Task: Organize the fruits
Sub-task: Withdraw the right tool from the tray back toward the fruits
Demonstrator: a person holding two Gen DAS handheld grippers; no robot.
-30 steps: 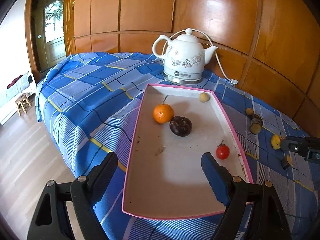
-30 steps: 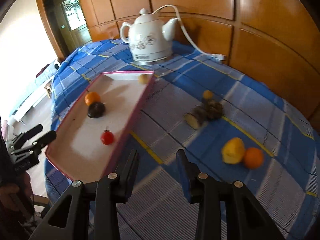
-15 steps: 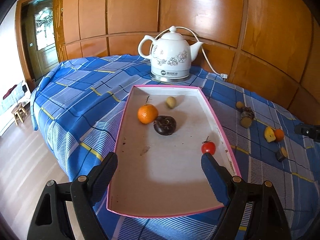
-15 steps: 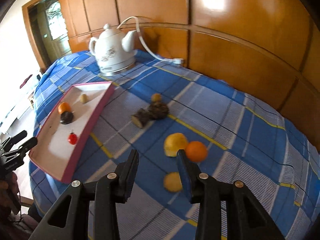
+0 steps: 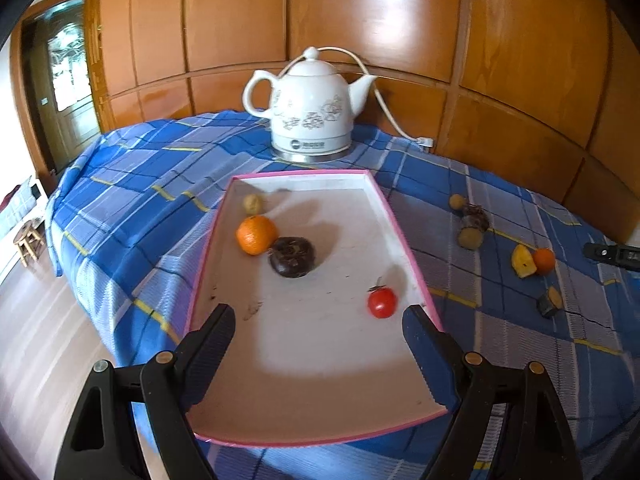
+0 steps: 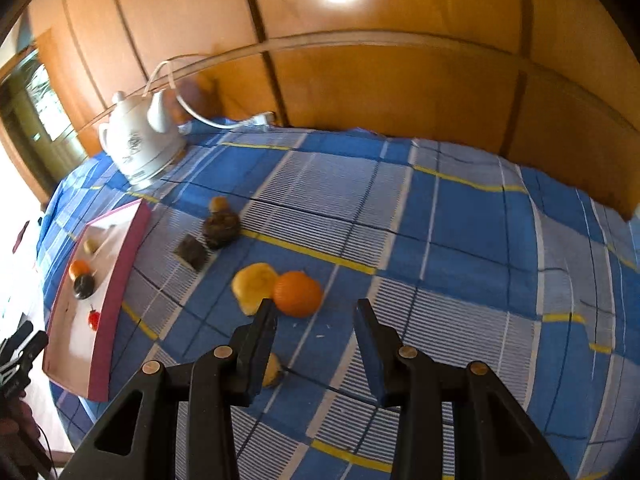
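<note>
- Tray (image 5: 404, 240): pink-rimmed, lying on the blue checked cloth (image 6: 460, 216) of the desk; it already holds an orange (image 5: 256, 234), a dark fruit (image 5: 292, 257), a tomato (image 5: 382, 302) and a small pale fruit (image 5: 253, 203), so it appears to be the collecting place.
- Left claw (image 5: 318, 336): jaws wide apart and empty, poised over the tray's near end.
- Right claw (image 6: 316, 332): jaws apart, gripping nothing, aimed just short of the loose orange (image 6: 298, 293), which touches a yellow fruit (image 6: 252, 285); probably the next pick.
- Kettle (image 5: 308, 120): behind the tray, uninvolved.
</note>
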